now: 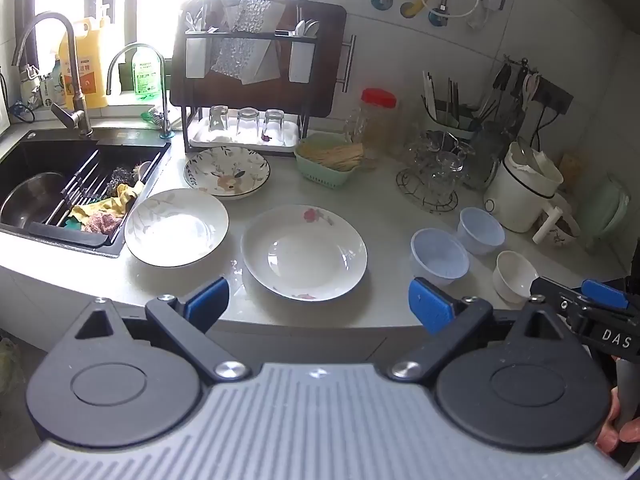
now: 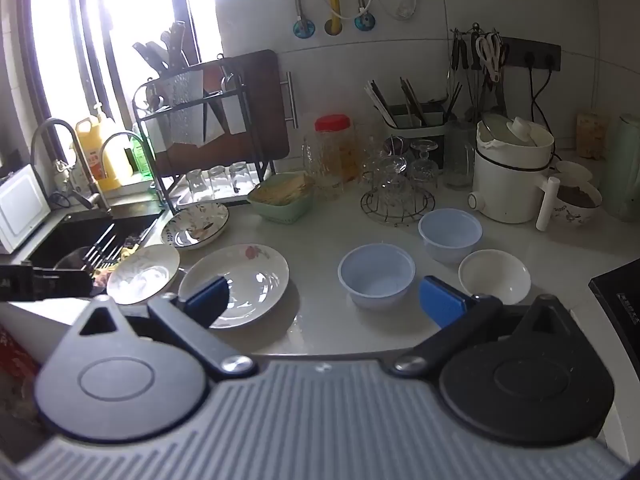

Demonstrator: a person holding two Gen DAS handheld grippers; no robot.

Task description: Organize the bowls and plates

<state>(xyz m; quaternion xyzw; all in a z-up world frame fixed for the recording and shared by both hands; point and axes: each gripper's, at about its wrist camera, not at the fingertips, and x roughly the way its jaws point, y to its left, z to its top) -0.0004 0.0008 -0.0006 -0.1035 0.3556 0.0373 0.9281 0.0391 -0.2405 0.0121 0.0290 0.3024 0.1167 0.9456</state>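
Left wrist: rose plate ahead of open left claw.

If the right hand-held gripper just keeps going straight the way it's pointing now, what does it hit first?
Most likely the nearer pale blue bowl. The right hand-held gripper, jaws wide open and empty, angles down toward the counter, and that bowl sits just past its fingertips. Depth is unclear, so it might touch bare counter first.
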